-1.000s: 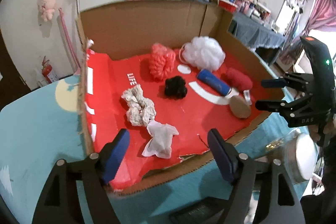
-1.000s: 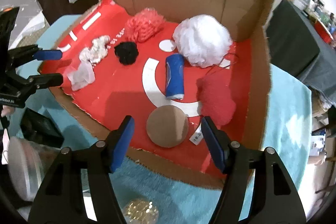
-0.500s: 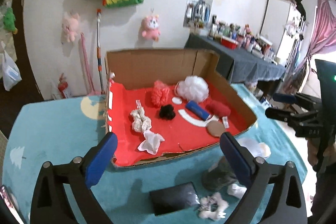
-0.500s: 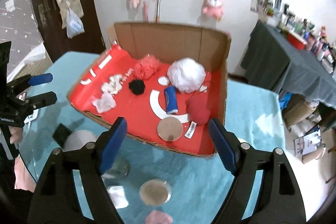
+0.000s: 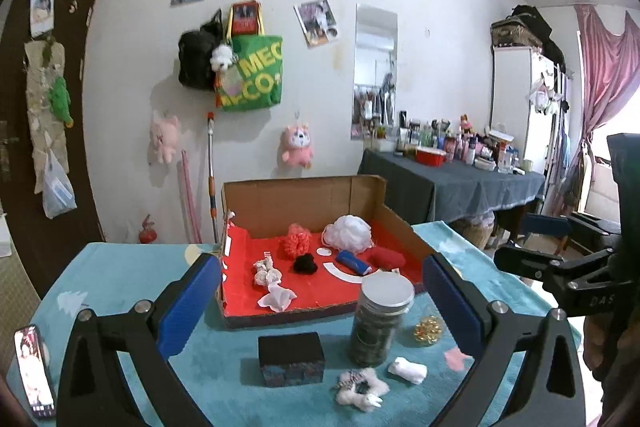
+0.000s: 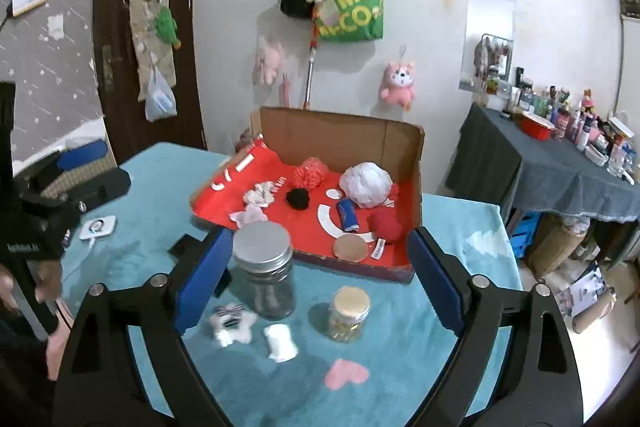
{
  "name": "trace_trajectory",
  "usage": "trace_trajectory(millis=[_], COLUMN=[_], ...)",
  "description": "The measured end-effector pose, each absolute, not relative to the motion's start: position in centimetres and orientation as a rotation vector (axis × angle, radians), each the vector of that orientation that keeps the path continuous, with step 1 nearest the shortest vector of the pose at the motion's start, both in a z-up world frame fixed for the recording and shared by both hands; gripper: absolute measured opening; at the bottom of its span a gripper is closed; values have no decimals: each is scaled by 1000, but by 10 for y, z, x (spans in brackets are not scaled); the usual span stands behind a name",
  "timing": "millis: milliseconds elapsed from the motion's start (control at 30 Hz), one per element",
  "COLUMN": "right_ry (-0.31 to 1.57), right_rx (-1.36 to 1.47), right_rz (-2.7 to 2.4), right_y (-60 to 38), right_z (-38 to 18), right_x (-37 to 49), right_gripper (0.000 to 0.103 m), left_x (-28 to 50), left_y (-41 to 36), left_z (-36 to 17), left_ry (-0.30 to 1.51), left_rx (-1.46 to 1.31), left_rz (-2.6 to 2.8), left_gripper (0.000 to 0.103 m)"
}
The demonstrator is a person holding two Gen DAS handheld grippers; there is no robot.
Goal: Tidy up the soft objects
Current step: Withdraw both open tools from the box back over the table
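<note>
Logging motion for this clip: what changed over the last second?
Both hand-held grippers, left and right, pulled back and up from the box, bringing the jars and table into view. Nothing was grasped or released. Both stay open and empty; the soft items in the box haven't moved.

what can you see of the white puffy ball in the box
The white puffy ball looks like a ruffled mesh bath pouf, round and fluffy. It sits on the red liner near the back right corner of the cardboard box; a thin cord seems to loop beside it. The blue roll lies just in front, the red bundle nearby.
</note>
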State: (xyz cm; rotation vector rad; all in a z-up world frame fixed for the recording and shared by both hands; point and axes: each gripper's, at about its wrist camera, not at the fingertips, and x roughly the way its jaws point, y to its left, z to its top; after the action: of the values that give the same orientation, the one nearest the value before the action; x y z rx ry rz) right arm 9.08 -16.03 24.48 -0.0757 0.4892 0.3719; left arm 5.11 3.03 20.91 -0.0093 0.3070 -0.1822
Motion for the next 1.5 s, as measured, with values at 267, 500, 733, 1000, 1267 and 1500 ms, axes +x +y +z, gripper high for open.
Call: trace_trajectory(millis=[267, 500, 733, 1000, 1267, 1500], right_ry=[424, 355, 391, 454, 517, 552], right_rx=[-61, -22, 2, 40, 40, 29], right_rz=[300, 271, 220, 199, 170, 157], right_y=[-161, -167, -169, -173, -172, -170], right_z=[228, 199, 165, 133, 98, 80], right_x=[45, 24, 26, 33, 42, 43], right_gripper=[94, 94, 96, 96, 96, 96], left_x=[23, 12, 12, 22, 30, 34], left_y=[20, 14, 10, 11, 11, 8], left_z=[183, 155, 127, 97, 70, 56], left_ry=[300, 296, 325, 393, 479, 528], left_rx=[-34, -42, -49, -65, -81, -71], left_rz=[-162, -177, -158, -130, -137, -134], left_gripper=[103, 103, 103, 103, 103, 103])
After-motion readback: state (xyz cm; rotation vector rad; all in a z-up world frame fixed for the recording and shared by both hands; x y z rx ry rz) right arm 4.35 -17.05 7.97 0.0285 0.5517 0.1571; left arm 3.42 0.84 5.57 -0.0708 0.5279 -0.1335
